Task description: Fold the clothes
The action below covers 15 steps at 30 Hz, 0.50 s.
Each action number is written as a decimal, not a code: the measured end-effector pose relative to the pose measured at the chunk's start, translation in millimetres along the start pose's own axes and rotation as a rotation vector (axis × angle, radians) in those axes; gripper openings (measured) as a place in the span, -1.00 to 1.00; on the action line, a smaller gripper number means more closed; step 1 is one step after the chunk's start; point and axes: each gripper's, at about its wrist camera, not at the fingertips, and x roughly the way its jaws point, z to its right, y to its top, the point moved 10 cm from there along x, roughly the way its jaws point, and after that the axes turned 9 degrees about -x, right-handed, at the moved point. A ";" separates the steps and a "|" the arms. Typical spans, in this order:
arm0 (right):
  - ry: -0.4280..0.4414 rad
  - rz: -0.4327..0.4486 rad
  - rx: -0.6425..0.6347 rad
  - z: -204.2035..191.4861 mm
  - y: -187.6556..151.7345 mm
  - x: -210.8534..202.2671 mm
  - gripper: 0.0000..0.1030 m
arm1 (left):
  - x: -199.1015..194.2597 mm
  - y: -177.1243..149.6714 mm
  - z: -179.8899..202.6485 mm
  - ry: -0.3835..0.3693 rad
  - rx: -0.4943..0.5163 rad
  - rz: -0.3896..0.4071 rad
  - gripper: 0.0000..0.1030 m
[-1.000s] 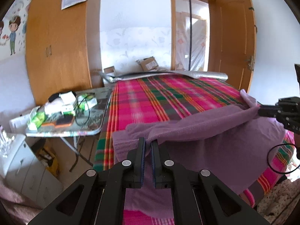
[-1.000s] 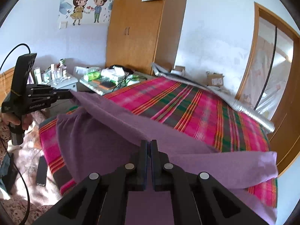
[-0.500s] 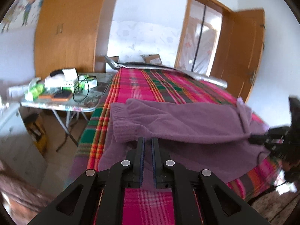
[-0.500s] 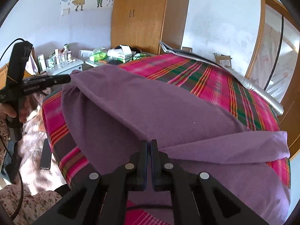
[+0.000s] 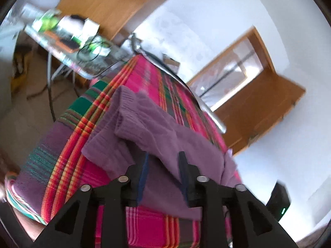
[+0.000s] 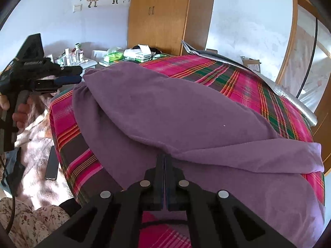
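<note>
— Plaid bed carries what?
— Purple garment, folded over, long axis from ten to four o'clock in my right view.
— Your claws?
— My left claw has just been opening; cloth lies between its spread jaws, unpinched. My right claw is clamped tight on the fold's edge.
</note>
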 end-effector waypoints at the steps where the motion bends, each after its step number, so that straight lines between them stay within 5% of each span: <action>1: 0.000 0.010 0.009 2.9 1.3 -3.1 -0.99 | 1.2 3.2 -2.0 -0.015 -0.037 0.003 -0.07; 8: 0.076 0.042 0.313 57.3 0.5 -16.7 -0.95 | 17.3 11.9 -13.7 0.021 -0.140 -0.017 -0.07; 15: 0.180 0.031 0.549 83.9 -7.8 -5.2 -0.25 | 23.8 17.5 -21.8 0.032 -0.210 -0.008 -0.07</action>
